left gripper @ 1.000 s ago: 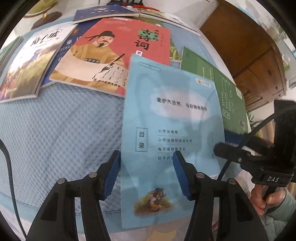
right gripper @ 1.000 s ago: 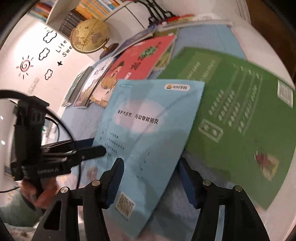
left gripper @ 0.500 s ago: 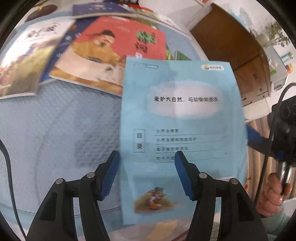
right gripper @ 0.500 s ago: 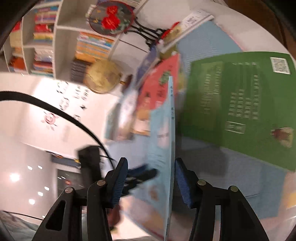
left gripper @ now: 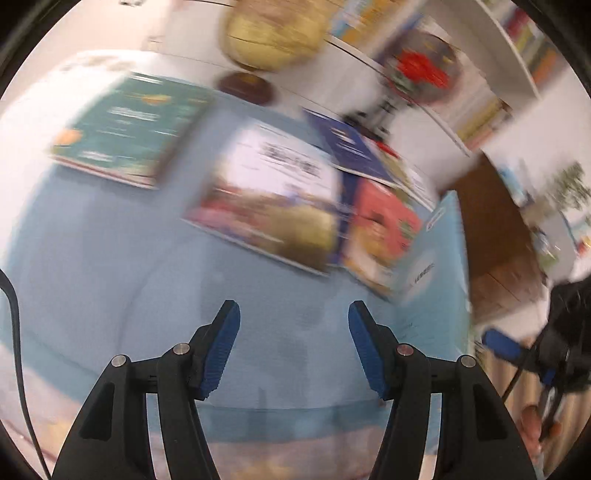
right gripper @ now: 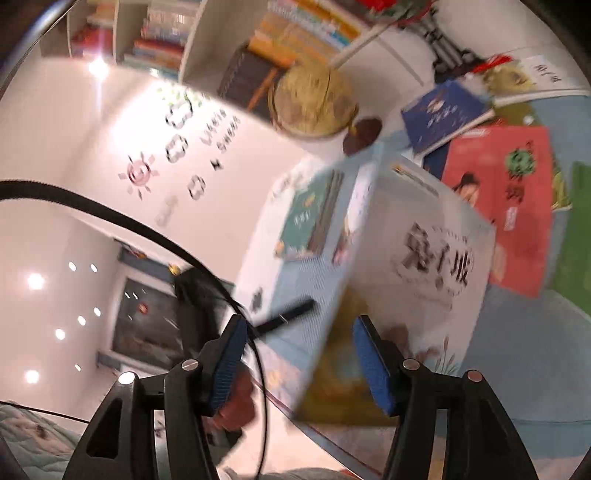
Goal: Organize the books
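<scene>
The left gripper (left gripper: 293, 347) is held released over blue cloth (left gripper: 110, 277), with nothing between its jaws. Only this view shows the light-blue book (left gripper: 436, 266), tilted up at 3 o'clock. The jaws of the right gripper (right gripper: 297, 354) have just been opening and no book is pinched. A white book (right gripper: 436, 258) is seen beyond at 1 o'clock.

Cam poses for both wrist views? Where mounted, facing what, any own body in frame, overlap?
Left wrist: sits behind the left gripper, jaws open and empty, tilted down at the blue tablecloth with scattered books; the right gripper shows at the right edge.
Right wrist: sits behind the right gripper, facing across the table towards the wall and bookshelf; a hand shows low left.
Shared: globe, red book, white-cover book.
</scene>
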`<state>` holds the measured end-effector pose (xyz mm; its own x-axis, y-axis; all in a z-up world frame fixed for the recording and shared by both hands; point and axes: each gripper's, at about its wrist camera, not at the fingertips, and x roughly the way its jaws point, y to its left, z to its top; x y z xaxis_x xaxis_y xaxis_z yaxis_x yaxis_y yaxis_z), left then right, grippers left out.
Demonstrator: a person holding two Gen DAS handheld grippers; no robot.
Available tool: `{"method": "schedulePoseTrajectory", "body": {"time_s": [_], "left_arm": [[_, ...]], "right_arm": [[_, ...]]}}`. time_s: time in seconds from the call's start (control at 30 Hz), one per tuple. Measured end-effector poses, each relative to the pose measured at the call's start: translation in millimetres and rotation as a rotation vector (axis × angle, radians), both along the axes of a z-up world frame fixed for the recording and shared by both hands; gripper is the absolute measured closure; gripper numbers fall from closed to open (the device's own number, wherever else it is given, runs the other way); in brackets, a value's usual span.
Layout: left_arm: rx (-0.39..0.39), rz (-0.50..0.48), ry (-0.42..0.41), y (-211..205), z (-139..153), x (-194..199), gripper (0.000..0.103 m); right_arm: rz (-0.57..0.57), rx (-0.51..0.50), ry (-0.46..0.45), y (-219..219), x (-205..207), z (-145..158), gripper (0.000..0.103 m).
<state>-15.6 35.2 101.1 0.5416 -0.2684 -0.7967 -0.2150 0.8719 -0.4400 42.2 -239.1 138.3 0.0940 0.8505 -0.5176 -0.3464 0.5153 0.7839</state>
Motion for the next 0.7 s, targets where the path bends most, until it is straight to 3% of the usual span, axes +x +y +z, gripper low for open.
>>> {"method": "schedulePoseTrajectory", "body": {"time_s": [0.13, 0.3, 0.43, 0.57, 0.7], "left_arm": [[0.013, -0.002, 0.022, 24, -6, -18, 0.045], [0.031, -0.115, 0.070, 1, -31, -7, 0.045], [0.098, -0.206, 0.111, -27, -52, 13, 0.045], [0.127, -0.261, 0.128, -40, -62, 19, 0.046], [0.137, -0.290, 0.138, -48, -67, 14, 0.046]], "right_arm": [[-0.009, -0.101, 0.030, 13, -11, -25, 0.040], [-0.105, -0.225, 0.093, 5, -12, -67, 0.040], [-0.156, -0.350, 0.068, 6, -15, -84, 0.058], [-0.177, -0.488, 0.029, 9, -20, -96, 0.060], [-0.169, -0.542, 0.058, 11, -26, -106, 0.060]]}}
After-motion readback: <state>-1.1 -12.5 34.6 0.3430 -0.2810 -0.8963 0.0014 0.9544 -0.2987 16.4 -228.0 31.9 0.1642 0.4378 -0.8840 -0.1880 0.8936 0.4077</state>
